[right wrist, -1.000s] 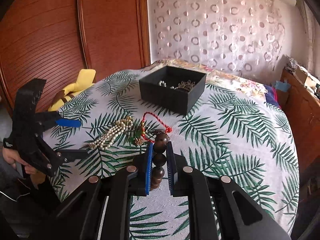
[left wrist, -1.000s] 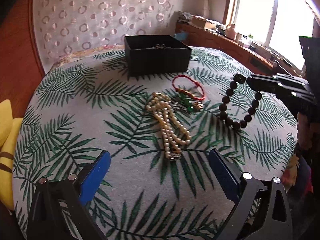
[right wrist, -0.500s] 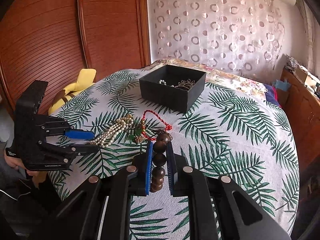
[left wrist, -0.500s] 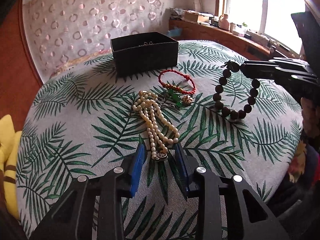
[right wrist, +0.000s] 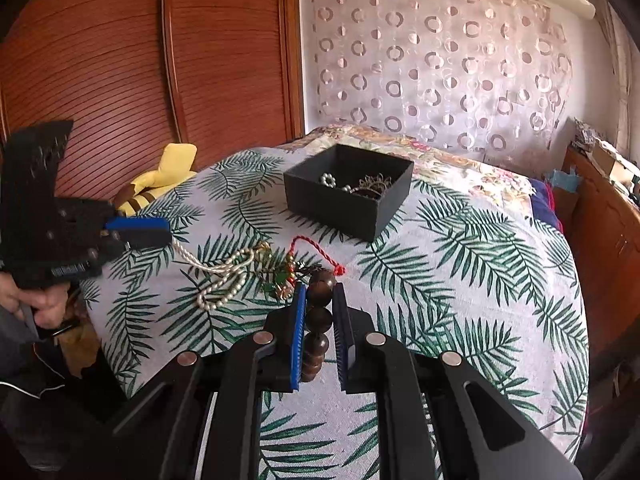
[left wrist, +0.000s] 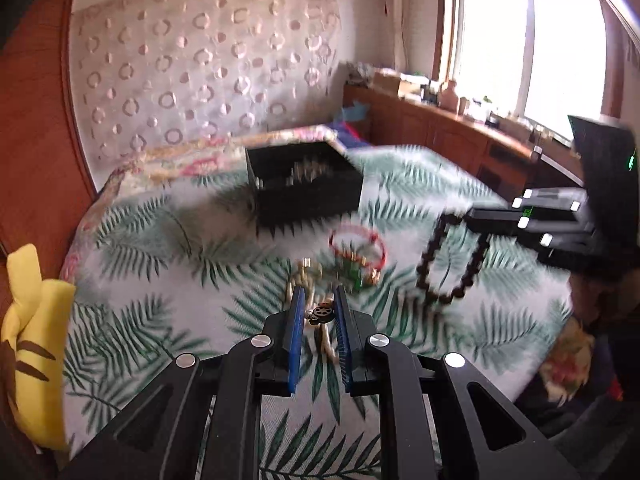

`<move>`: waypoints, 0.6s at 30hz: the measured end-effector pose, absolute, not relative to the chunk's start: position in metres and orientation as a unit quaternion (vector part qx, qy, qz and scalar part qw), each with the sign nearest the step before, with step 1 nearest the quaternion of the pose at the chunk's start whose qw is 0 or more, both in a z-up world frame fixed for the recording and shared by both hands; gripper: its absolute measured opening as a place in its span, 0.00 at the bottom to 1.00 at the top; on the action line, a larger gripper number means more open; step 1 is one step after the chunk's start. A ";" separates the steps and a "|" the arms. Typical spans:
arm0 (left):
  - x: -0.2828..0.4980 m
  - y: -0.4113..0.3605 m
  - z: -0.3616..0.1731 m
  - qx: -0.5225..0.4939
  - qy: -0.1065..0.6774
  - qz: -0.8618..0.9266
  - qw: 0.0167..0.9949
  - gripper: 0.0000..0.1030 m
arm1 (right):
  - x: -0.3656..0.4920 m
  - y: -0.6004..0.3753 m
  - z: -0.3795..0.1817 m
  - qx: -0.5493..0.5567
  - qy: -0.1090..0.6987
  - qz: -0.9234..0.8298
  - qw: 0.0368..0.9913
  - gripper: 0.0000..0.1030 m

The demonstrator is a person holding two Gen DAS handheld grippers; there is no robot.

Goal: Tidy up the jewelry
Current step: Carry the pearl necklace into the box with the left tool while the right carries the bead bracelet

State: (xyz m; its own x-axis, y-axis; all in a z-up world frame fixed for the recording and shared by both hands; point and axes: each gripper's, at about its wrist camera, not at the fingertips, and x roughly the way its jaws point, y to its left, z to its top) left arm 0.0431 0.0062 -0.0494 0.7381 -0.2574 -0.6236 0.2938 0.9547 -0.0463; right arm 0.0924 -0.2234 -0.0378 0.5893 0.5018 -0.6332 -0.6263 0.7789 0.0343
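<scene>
Closing on the pearl necklace, the left gripper had the clasp end of the strand between its blue pads, and in the right wrist view one end of the pearls rose from the cloth up to those pads while the rest lay in loose loops on the worktop. The left wrist view was blurred, so it was not possible to tell how firmly the pads pressed on the clasp. The right gripper was closed on the dark wooden bead bracelet; several round beads sat in a row between its pads, and in the left wrist view the bracelet hung as a loop from its tips above the leaf-patterned cloth. A red cord bracelet with small green and gold pieces lay on the worktop between the pearls and the black box. The box stood open further back on the cloth and held already a small pearl ring shape and some gold-coloured jewelry. A yellow soft toy lay at the worktop's edge near the wooden wardrobe. A person's hand held the handle of the left gripper.
</scene>
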 end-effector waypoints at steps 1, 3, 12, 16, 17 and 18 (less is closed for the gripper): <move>0.043 0.007 -0.042 0.024 0.324 -0.151 0.934 0.13 | 0.092 -0.223 -0.036 -0.097 0.321 0.319 0.886 0.14; 0.045 0.007 -0.031 0.018 0.314 -0.155 0.937 0.13 | 0.091 -0.222 -0.031 -0.099 0.317 0.321 0.887 0.14; 0.049 0.007 0.011 0.017 0.270 -0.158 0.950 0.13 | 0.092 -0.220 -0.011 -0.102 0.299 0.325 0.891 0.14; 0.055 0.006 0.027 0.017 0.253 -0.161 0.954 0.13 | 0.095 -0.219 0.000 -0.103 0.289 0.327 0.894 0.14; 0.056 0.005 0.032 0.018 0.248 -0.162 0.955 0.13 | 0.096 -0.218 0.003 -0.104 0.286 0.327 0.895 0.14; 0.057 0.005 0.037 0.018 0.243 -0.164 0.956 0.13 | 0.097 -0.217 0.006 -0.105 0.283 0.327 0.895 0.14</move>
